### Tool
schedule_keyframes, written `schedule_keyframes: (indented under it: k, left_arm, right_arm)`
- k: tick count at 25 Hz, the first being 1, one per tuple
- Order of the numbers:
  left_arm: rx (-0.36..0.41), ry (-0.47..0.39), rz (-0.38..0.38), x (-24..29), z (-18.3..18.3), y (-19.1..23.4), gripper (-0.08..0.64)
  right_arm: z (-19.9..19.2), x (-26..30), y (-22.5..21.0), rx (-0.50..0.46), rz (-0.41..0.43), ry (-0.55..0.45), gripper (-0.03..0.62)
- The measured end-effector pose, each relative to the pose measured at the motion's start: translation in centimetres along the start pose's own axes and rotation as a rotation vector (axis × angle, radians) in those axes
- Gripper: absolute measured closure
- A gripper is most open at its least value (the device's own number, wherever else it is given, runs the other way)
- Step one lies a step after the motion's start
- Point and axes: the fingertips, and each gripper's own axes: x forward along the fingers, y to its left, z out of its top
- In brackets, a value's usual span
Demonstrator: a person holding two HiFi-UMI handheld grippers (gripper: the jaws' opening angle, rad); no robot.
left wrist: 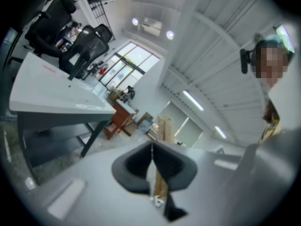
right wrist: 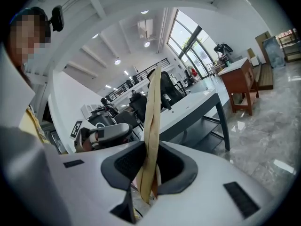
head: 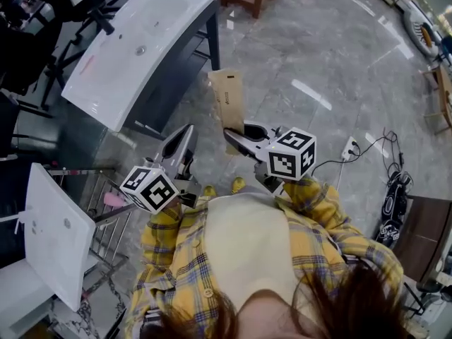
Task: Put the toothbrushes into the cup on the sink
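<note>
Right tongs: the right tongs [right wrist: 151, 150] are clamping a flat tan packet [right wrist: 153, 108], with both pads pressing on its lower end.
Packet contents: it is looking like a paper sleeve; I cannot tell whether a toothbrush is inside.
Left tongs: the left tongs [left wrist: 151, 150] are sitting closed, the pads meeting in one seam, and the head view is showing nothing at their tips.
Packet axis: the long side is running straight out along the right tongs and pointing away from the person, toward the sink's near corner.
Sink: the white sink [head: 164, 18] is standing on its dark frame ahead and to the left of both tongs, well apart from them, with bare floor [head: 311, 55] lying between.
Cup: no view is showing it, so its spot on the sink is not something I can give.
Pink thing: a small pink thing [head: 87, 65] is lying on the sink's far-left rim and is too small to name.
Nearer hand: the left tongs are hanging closer to the sink, but the right ones are carrying the load.
Coming move (judgement): the right hand is probably needing to carry the packet forward and leftward across the body and over the sink rim. It will then need tipping end-down once the cup is showing.
</note>
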Motion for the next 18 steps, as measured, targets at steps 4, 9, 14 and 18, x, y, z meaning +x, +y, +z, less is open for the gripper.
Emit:
schedule_keyframes:
  k: [4, 9, 14, 18]
  left_arm:
    - [0.006, 0.011, 0.010, 1.7, -0.5, -0.5, 0.552]
    - [0.010, 0.012, 0.038, 2.6, -0.2, -0.4, 0.551]
    - [0.007, 0.012, 0.063, 2.8, -0.1, 0.4, 0.551]
    - [-0.006, 0.002, 0.074, 2.8, 0.5, 1.8, 0.551]
  right_arm:
    - [0.3, -0.7, -1.5, 0.013, 0.008, 0.011, 0.514]
    - [0.8, -0.8, -2.4, 0.019, 0.032, 0.017, 0.514]
    - [0.8, -0.2, -3.3, 0.032, 0.045, 0.027, 0.514]
    - [0.9, 1.2, -3.5, 0.040, 0.053, 0.045, 0.514]
